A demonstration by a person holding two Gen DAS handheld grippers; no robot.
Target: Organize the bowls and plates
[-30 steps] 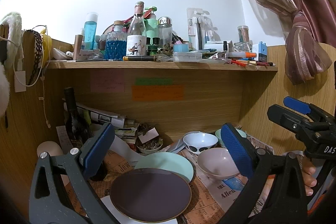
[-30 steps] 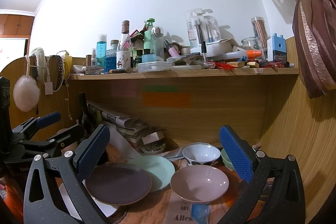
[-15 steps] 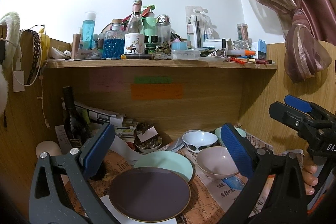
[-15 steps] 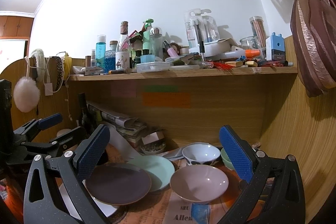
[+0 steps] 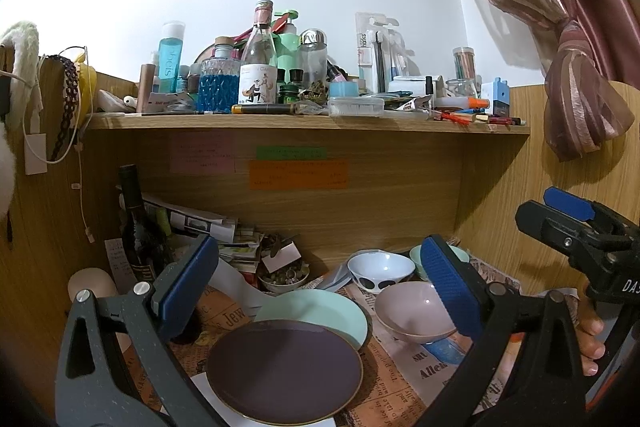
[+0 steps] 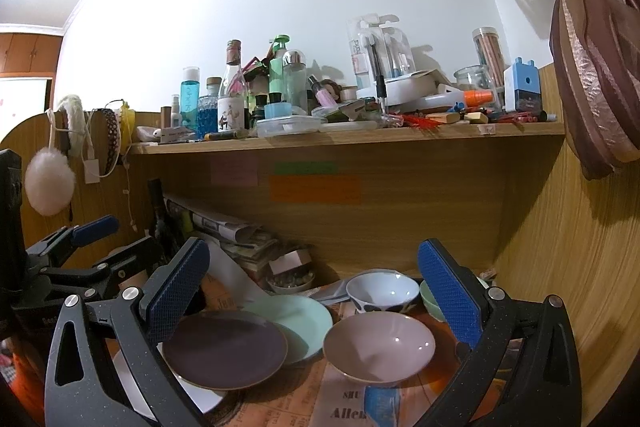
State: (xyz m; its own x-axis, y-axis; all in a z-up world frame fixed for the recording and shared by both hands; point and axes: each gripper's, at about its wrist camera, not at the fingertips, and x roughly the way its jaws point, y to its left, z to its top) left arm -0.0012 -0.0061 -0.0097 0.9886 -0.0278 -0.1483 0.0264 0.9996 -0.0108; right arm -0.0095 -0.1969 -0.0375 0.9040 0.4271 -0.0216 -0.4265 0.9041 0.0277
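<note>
Hovering both grippers over the desk, I judge the step in hand is choosing a first piece. My left gripper frames the dark purple plate at lower centre of its view, jaws wide and empty; that plate overlaps the mint plate and a white plate beneath. My right gripper frames the pink bowl, jaws equally wide, nothing held. I would pinch a rim edge squarely, lift straight up, then nest bowls with the spotted bowl and green bowl behind. Both grippers are level, pointing toward the shelf back.
</note>
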